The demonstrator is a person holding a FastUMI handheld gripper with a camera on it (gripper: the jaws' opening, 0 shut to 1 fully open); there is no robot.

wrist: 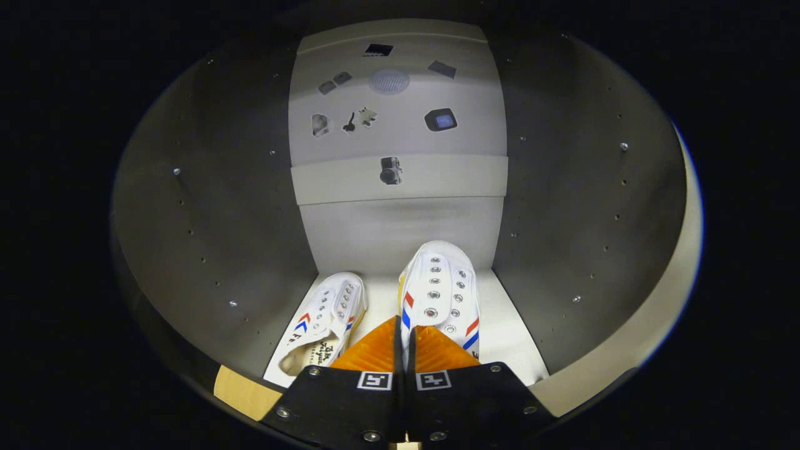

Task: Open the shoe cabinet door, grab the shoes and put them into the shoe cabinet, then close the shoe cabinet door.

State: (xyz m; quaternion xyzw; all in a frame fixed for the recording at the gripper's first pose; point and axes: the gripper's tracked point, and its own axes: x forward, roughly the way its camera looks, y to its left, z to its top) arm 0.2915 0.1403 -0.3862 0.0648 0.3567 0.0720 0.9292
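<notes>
Shoes [437, 294] inside shoe cabinet [206, 206] — gripper [406, 344] fingers clamped on the right one's heel.

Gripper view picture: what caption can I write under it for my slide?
The gripper, shut on a white shoe, holds it inside the cabinet beside the other shoe.

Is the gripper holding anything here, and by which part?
Yes: the gripper is shut on the right shoe, pinching the thin near edge of its opening.
</notes>
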